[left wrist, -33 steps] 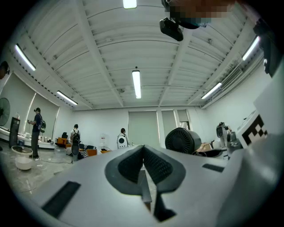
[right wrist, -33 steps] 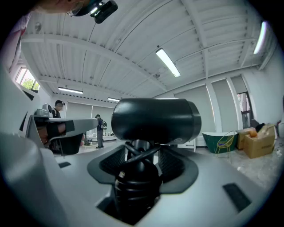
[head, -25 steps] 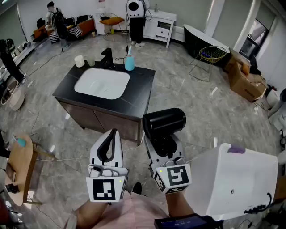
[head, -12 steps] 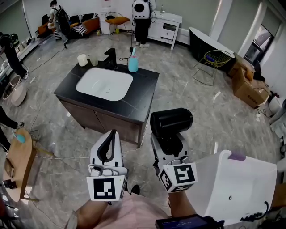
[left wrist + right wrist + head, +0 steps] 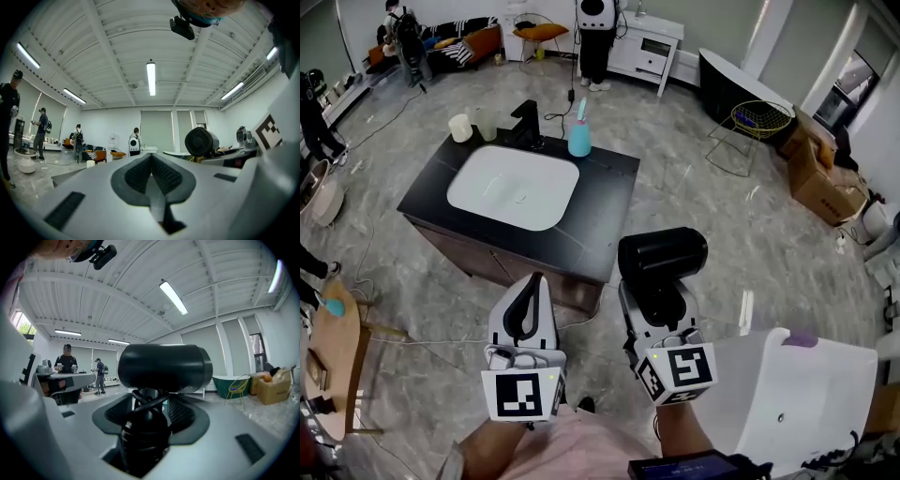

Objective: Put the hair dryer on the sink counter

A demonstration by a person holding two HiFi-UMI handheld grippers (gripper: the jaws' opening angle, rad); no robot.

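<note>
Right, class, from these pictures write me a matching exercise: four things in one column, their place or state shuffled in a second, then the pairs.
1. hair dryer
2. left claw
3. blue bottle
4. basin

A. shut, empty
B. sunk in the black counter
C. held in the right claw
D. stands on the counter beside the tap

Pairs: 1-C, 2-A, 3-D, 4-B

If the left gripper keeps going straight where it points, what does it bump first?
Probably the black sink counter with the white basin; the shut left gripper aims at its front edge, though it may pass above.
</note>
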